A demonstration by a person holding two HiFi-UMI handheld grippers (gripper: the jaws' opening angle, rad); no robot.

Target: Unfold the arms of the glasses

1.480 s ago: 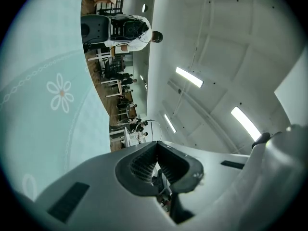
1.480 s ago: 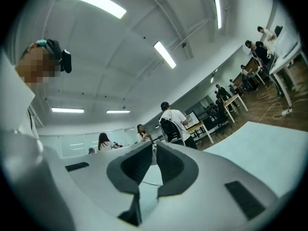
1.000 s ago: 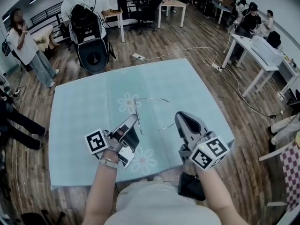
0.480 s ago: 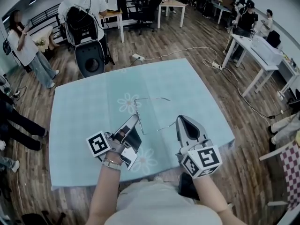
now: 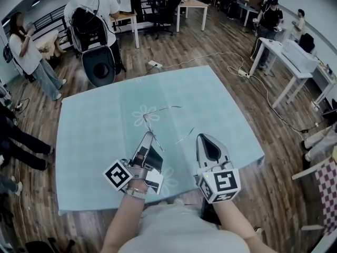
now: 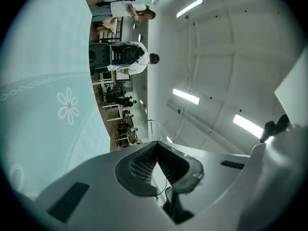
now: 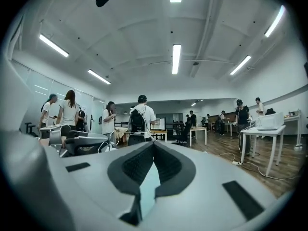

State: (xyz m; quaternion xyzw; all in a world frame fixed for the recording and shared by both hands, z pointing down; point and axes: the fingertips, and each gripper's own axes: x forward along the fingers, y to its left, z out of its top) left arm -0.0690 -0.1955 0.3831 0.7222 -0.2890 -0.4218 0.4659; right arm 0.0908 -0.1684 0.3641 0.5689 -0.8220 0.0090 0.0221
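Glasses (image 5: 163, 109) of thin wire hang over the middle of a pale blue cloth (image 5: 89, 141) printed with white flowers. They are pinched in the left gripper (image 5: 149, 136), whose jaws are pressed together on the wire. In the left gripper view one round rim (image 6: 148, 129) sticks out past that gripper's tips. The right gripper (image 5: 202, 137) is over the cloth's near right part with its jaws closed tight. A short length of one arm (image 5: 185, 135) of the glasses ends just beside its tip, and no view shows whether the wire is caught there. A second ago the front of the glasses ran level and that arm stretched in a long line across to the right gripper. Now the front tilts, the arm shows as a short slanted piece, and both grippers sit closer to the cloth's near edge. The cloth covers a table on a wooden floor (image 5: 174, 41). Beyond the cloth's far edge a person with a black backpack (image 5: 87, 20) stands by a black chair (image 5: 99, 65). To the cloth's right is a white desk (image 5: 279, 54), with more people near it.
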